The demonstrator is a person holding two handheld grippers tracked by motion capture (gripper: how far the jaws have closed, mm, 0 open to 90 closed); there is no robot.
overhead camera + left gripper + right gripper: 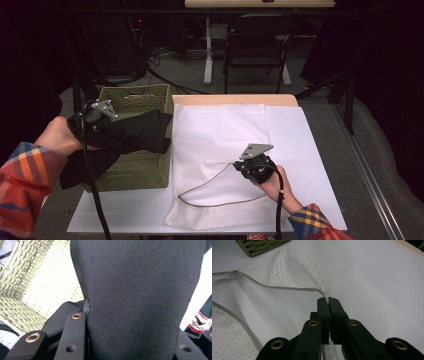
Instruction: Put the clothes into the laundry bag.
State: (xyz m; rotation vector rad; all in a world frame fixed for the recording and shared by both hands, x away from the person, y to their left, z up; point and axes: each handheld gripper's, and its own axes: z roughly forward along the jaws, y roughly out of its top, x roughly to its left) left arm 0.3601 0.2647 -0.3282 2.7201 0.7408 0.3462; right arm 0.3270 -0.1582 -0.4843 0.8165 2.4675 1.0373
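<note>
A black garment (135,132) hangs bunched over the green woven basket (142,172), and my left gripper (102,120) is shut on it. In the left gripper view the black cloth (140,295) fills the space between the jaws, above the basket's weave (15,277). A white mesh laundry bag (220,130) lies flat on the table with its grey zipper edge (215,202) pulled open. My right gripper (250,167) is shut on the bag's zipper edge (287,287), lifting the upper layer; the pinch (327,301) shows close up.
The white table (310,165) has a wooden strip at its far edge. The basket stands at the table's left end. Beyond the table are a dark chair (257,45) and a desk leg on grey floor. A red-and-white printed item (200,323) peeks out at right.
</note>
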